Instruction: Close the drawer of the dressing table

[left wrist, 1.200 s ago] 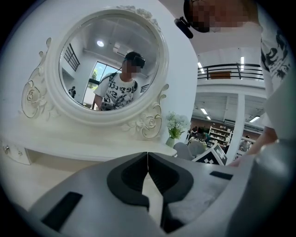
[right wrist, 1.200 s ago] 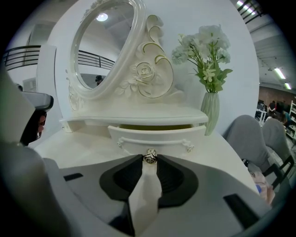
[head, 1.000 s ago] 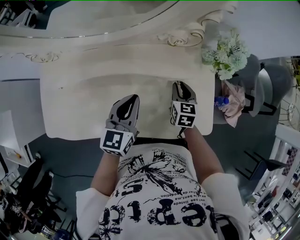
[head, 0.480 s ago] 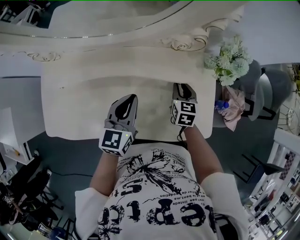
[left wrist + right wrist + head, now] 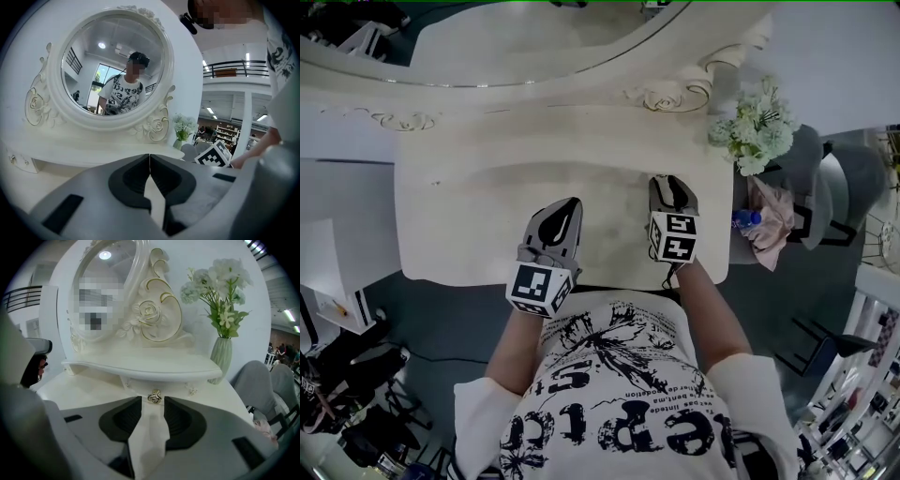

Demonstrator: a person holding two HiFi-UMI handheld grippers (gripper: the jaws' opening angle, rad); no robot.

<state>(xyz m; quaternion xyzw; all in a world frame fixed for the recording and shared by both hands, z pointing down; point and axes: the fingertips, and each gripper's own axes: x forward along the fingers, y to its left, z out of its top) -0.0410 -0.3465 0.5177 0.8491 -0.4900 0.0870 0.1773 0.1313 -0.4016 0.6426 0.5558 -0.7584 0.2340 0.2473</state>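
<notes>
We see the right gripper (image 5: 152, 404) with its jaws apart and opening; the small gilt knob (image 5: 154, 396) stands in the gap at their tips, and neither pad presses on it; that knob belongs to the drawer (image 5: 173, 386), whose white front sits back under the edge of the raised shelf (image 5: 140, 366), at the right of the dressing table (image 5: 487, 187). The left gripper (image 5: 149, 157) has its jaws together, tips meeting, with nothing between them; it hovers over the bare tabletop to the left of the other gripper, well clear of the drawer. Beyond stands the oval mirror (image 5: 112, 70); a vase of white flowers (image 5: 220, 357) stands at the table's right end.
</notes>
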